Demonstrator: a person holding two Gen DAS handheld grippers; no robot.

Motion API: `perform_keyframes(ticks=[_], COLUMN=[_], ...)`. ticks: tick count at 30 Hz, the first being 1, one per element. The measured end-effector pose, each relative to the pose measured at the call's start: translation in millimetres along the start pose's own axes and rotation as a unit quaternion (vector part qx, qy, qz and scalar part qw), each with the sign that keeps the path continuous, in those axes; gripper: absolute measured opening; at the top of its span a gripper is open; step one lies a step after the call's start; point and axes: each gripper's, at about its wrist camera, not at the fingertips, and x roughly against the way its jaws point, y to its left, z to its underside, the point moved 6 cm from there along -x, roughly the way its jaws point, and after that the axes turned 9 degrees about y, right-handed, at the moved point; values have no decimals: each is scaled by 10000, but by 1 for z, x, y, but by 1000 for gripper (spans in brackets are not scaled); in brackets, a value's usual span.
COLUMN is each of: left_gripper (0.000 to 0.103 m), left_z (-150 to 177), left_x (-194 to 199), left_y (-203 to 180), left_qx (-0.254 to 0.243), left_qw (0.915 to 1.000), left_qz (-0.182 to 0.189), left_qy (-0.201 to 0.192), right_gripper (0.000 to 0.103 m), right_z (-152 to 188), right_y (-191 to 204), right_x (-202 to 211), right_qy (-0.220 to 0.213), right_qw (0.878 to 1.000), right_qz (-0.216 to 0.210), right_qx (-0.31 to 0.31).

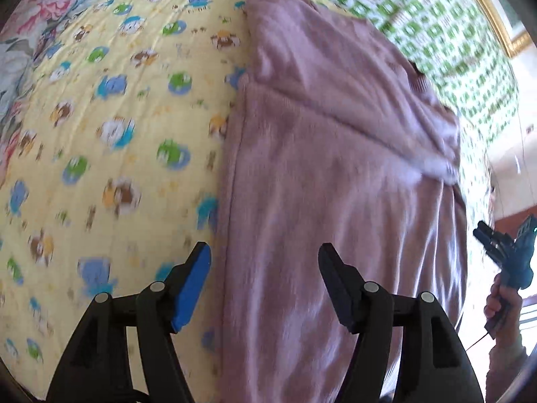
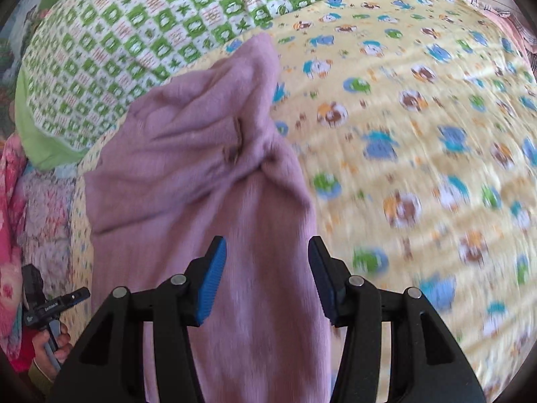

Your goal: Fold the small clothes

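A mauve knit garment [image 1: 335,168] lies spread on a yellow cartoon-print quilt [image 1: 117,117], its upper part folded over the body. My left gripper [image 1: 264,255] is open and empty, hovering over the garment's left edge. In the right wrist view the same garment [image 2: 208,154] lies rumpled, with a dark-lined neck opening near its middle. My right gripper [image 2: 266,248] is open and empty above the garment's lower part. The right gripper also shows at the right edge of the left wrist view [image 1: 503,245], held in a hand. The left gripper shows at the lower left of the right wrist view [image 2: 53,305].
A green-and-white checked quilt [image 2: 151,27] lies beyond the garment. The yellow quilt [image 2: 419,134] stretches wide to the right. Pink floral bedding [image 2: 13,201] lies at the left edge. A gold picture frame [image 1: 500,23] is on the wall at far right.
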Motion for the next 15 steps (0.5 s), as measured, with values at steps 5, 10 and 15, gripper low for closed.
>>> perform_keyframes(ticks=[5,10,15], left_gripper=[69,69,70], left_z=[50,95,136], left_x=[3,1,1], left_y=[3,5,6], left_qx=[-167,-305,-361], left_qw=[9996,9985,9973], left_qz=[4,-8,106], left_qy=[229,459,627], right_gripper=[52,52,52], right_z=[54,107,152], right_y=[-8,-13,-16], right_x=[21,33,39], right_qy=[76,232,397], right_qw=[10000,9997,9989], right_qz=[-41,-67,-94], right_qx=[-26,-76,-208])
